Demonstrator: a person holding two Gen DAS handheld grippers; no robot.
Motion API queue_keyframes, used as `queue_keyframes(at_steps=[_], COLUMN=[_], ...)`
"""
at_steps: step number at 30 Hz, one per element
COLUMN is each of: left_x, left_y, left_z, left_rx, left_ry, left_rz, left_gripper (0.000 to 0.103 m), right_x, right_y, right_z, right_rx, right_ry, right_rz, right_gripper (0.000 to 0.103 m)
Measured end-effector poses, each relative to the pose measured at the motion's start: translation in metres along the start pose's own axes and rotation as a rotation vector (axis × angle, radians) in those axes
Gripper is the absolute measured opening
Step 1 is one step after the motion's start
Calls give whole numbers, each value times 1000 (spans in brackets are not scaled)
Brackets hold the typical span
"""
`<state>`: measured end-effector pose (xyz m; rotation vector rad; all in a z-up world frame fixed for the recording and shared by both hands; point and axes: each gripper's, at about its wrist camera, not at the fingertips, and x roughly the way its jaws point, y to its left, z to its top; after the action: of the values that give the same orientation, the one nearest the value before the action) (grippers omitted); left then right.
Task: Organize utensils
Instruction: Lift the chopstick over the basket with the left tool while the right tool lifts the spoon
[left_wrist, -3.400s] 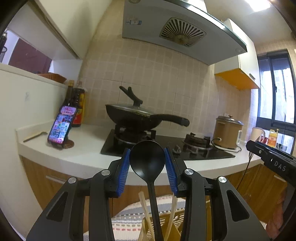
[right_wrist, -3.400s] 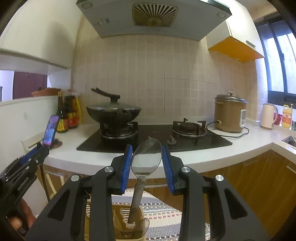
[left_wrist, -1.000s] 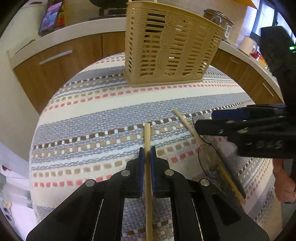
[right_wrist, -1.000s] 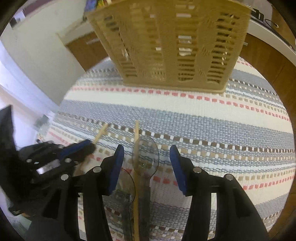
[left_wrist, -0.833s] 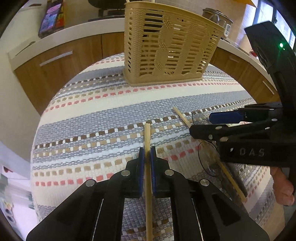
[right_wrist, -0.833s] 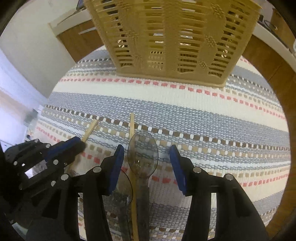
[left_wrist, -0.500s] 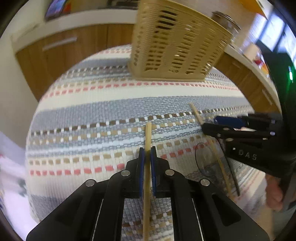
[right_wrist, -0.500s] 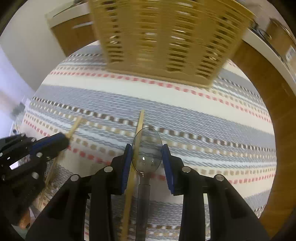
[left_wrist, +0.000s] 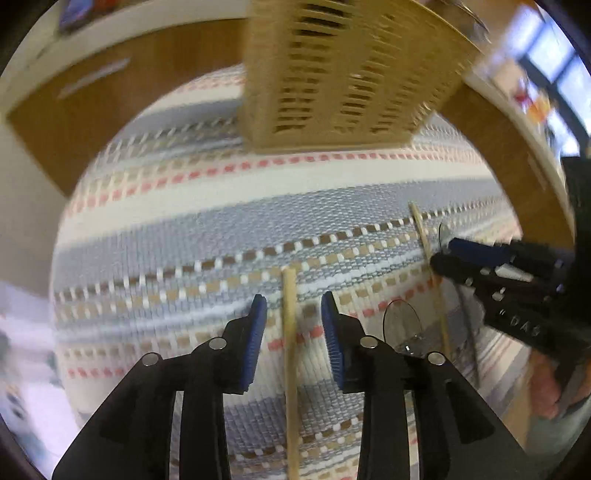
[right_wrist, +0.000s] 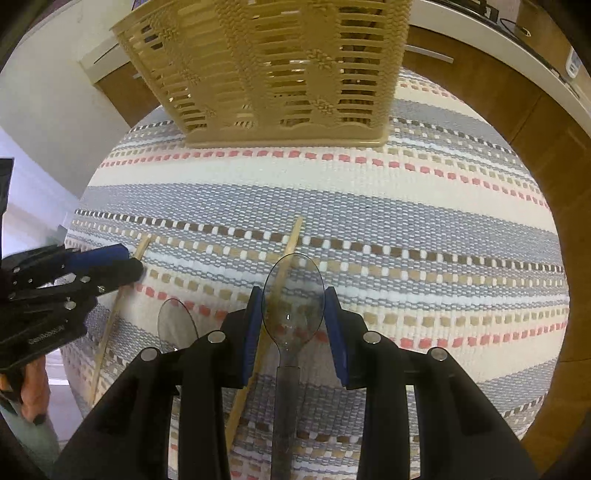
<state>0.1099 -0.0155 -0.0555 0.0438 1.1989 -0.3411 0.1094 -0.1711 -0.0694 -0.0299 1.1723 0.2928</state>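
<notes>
A tan slotted basket (left_wrist: 351, 74) stands at the far side of a striped woven mat (left_wrist: 184, 229); it also shows in the right wrist view (right_wrist: 266, 70). My left gripper (left_wrist: 291, 306) is open, its blue pads either side of a wooden chopstick (left_wrist: 290, 350) that lies on the mat. My right gripper (right_wrist: 293, 306) is shut on a clear plastic spoon (right_wrist: 293, 299), held just above the mat. A second chopstick (right_wrist: 288, 251) lies beside it and a second clear spoon (right_wrist: 175, 325) lies to its left. That spoon also shows in the left wrist view (left_wrist: 400, 321).
The mat (right_wrist: 406, 206) covers a round table. Wooden cabinets (left_wrist: 129, 92) and a white counter edge (right_wrist: 498, 33) stand behind it. The left gripper shows at the left edge of the right wrist view (right_wrist: 99, 262), over the first chopstick (right_wrist: 110, 317).
My left gripper has opened and let go of the chopstick, which now lies on the mat. My right gripper has closed on the clear spoon and moved slightly.
</notes>
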Motion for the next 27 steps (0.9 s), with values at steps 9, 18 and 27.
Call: queue_keyframes(at_steps=[9, 18, 27], left_x=[4, -42, -131], left_y=[-39, -16, -4], left_z=[11, -1, 9], left_rx=[250, 93, -15], left_ry=[72, -138, -511], left_rz=[143, -31, -83], left_gripper=[9, 2, 2], right_x=[-25, -65, -128], right_y=[-16, -27, -19], right_z=[-10, -17, -16], right_rx=[8, 22, -12], right_ry=[-41, -149, -377], right_rz=[11, 35, 66], right_gripper=[30, 30, 30])
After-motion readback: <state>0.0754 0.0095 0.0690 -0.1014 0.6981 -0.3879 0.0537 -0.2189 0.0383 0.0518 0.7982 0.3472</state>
